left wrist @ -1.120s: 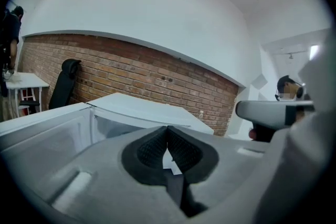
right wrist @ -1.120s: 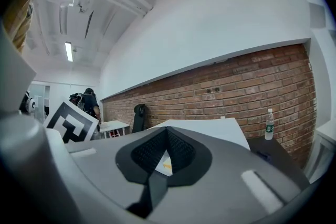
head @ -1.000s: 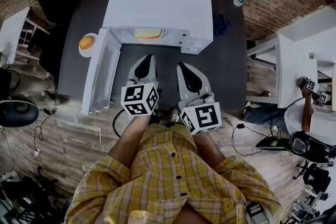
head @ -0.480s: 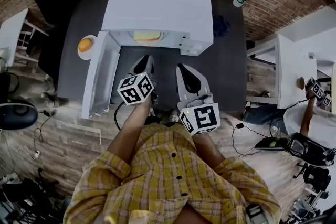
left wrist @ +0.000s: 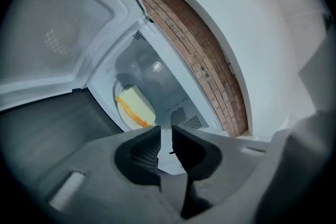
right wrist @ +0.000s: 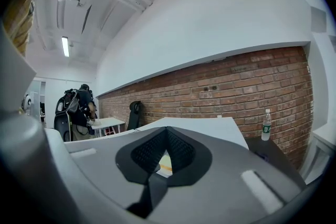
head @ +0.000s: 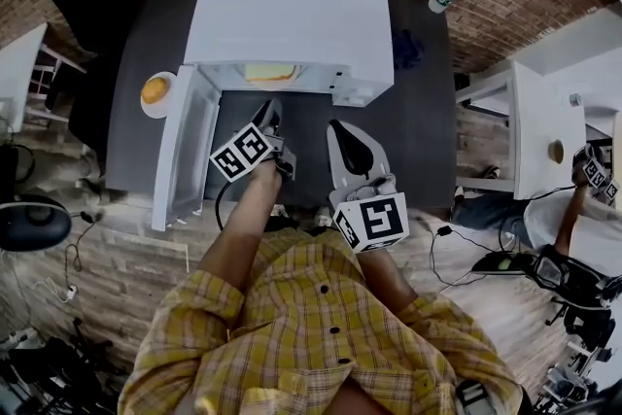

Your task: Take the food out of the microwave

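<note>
Since food [left wrist: 135, 107] lay in the microwave [head: 292, 10] at twelve o'clock, we judged our barely parted left gripper [left wrist: 166, 131] too narrow; our right gripper [right wrist: 167, 135] was closed.

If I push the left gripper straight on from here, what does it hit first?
The left gripper points into the open microwave. The way in looks free; first contact is probably the food, though it sits slightly left of the jaws' line.

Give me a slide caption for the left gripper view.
Left gripper, jaws slightly apart and empty, aimed into the open microwave at the yellow food inside.
</note>
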`<action>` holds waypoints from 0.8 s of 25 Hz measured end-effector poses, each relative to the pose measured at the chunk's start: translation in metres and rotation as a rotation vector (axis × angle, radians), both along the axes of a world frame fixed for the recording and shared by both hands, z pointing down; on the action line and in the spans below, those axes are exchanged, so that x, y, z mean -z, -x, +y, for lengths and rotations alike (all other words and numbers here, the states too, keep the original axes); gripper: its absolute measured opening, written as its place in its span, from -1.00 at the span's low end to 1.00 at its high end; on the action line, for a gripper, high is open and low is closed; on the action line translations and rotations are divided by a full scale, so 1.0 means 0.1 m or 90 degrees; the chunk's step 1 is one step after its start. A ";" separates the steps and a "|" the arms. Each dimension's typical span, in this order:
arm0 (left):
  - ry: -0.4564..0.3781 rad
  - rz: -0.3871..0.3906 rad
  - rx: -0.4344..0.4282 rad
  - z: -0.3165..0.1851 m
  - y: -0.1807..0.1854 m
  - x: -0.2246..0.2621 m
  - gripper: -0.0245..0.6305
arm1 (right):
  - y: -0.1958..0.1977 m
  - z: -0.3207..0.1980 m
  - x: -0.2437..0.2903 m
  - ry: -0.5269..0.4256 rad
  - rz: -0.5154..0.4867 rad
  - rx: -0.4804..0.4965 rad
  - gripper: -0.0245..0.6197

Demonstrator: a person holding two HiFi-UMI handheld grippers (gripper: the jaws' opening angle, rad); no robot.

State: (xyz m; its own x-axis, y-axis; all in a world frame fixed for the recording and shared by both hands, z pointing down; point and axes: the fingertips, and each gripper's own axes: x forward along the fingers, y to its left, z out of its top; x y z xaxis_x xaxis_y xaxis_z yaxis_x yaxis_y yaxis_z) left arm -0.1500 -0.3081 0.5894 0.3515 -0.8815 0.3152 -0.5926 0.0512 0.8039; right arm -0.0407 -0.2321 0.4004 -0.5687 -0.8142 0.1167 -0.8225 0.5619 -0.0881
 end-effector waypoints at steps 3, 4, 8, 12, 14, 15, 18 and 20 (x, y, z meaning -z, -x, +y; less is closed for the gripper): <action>0.013 0.054 0.013 -0.04 0.05 -0.14 -0.74 | 0.00 -0.03 -0.04 0.007 0.001 -0.005 -0.91; 0.016 0.079 0.021 -0.06 0.07 -0.18 -0.74 | 0.01 -0.04 -0.05 0.009 0.002 -0.005 -0.91; 0.033 0.194 0.062 -0.13 0.13 -0.36 -0.74 | 0.03 -0.07 -0.08 0.013 0.008 -0.008 -0.91; 0.049 0.272 0.102 -0.22 0.19 -0.54 -0.73 | 0.03 -0.13 -0.09 0.016 0.011 -0.014 -0.91; 0.062 0.299 0.116 -0.24 0.19 -0.63 -0.72 | 0.03 -0.15 -0.11 0.018 0.013 -0.014 -0.91; 0.068 0.307 0.122 -0.25 0.19 -0.67 -0.72 | 0.04 -0.16 -0.11 0.019 0.013 -0.013 -0.91; 0.080 0.331 0.142 -0.31 0.23 -0.76 -0.72 | 0.07 -0.18 -0.11 0.019 0.013 -0.011 -0.91; 0.089 0.351 0.156 -0.35 0.25 -0.82 -0.71 | 0.08 -0.19 -0.12 0.020 0.014 -0.012 -0.91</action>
State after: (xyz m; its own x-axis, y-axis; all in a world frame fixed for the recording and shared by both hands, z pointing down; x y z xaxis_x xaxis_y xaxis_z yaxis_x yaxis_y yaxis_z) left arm -0.1752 -0.3428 0.6712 0.2883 -0.9208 0.2627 -0.0504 0.2594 0.9644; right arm -0.0485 -0.2513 0.4125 -0.5505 -0.8204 0.1545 -0.8348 0.5436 -0.0874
